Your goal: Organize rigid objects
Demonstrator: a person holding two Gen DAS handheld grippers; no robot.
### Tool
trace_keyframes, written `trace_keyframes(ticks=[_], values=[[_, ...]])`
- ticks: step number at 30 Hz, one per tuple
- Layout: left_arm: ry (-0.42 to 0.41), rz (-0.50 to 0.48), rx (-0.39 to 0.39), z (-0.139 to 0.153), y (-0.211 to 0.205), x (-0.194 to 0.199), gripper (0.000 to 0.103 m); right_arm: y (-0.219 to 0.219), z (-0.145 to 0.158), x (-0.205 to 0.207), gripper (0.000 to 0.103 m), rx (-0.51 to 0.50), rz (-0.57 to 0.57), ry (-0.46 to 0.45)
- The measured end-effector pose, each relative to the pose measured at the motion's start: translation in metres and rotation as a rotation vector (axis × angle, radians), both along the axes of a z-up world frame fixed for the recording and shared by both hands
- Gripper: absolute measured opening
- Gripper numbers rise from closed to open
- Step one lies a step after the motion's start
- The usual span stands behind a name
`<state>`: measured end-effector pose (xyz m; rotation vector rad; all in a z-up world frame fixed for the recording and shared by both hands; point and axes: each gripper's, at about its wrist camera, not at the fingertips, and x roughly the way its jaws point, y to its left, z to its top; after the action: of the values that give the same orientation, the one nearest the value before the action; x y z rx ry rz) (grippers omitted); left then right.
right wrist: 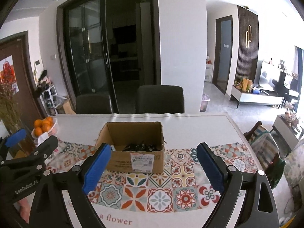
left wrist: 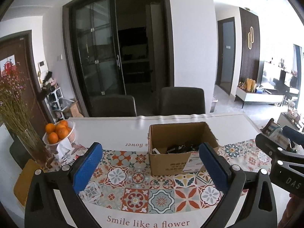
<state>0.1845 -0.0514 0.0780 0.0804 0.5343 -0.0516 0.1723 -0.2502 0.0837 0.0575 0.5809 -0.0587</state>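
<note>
Two tools hang spread and empty above the bench (left wrist: 190,121), which wears a patterned tile cloth (right wrist: 152,186). Nothing lies between the blue pads of the left tool (left wrist: 150,163) or the right tool (right wrist: 153,168).

The cardboard box (right wrist: 133,161) sits open-topped in the middle of the cloth, far of both tools. The task's dark rigid pieces (right wrist: 140,147) lie heaped inside it against the near wall; I cannot tell what they are.

Judged from here, the main risk is the box: it looks light, so a tool knocking its near rim could slide it or rumple the cloth. The tools also stand close together, and reaching in at once could make them collide.

Far left, the bowl of oranges (left wrist: 57,133) and the vase of dried flowers (left wrist: 32,144) could tip under a wide swing.
</note>
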Motion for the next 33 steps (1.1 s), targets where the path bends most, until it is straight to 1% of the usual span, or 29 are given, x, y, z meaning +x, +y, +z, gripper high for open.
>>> trace_keyframes(ticks=[7, 13, 33], values=[[-0.039, -0.007, -0.013, 0.010, 0.003, -0.020, 0.103, 0.004, 0.007, -0.023, 0.092, -0.005, 0.007, -0.030], [-0.062, -0.019, -0.020, 0.017, 0.003, -0.033, 0.103, 0.004, 0.015, -0.034, 0.092, -0.013, 0.003, -0.057], [-0.092, -0.026, -0.027, 0.024, 0.005, -0.042, 0.103, 0.013, 0.025, -0.045, 0.093, -0.010, 0.004, -0.079]])
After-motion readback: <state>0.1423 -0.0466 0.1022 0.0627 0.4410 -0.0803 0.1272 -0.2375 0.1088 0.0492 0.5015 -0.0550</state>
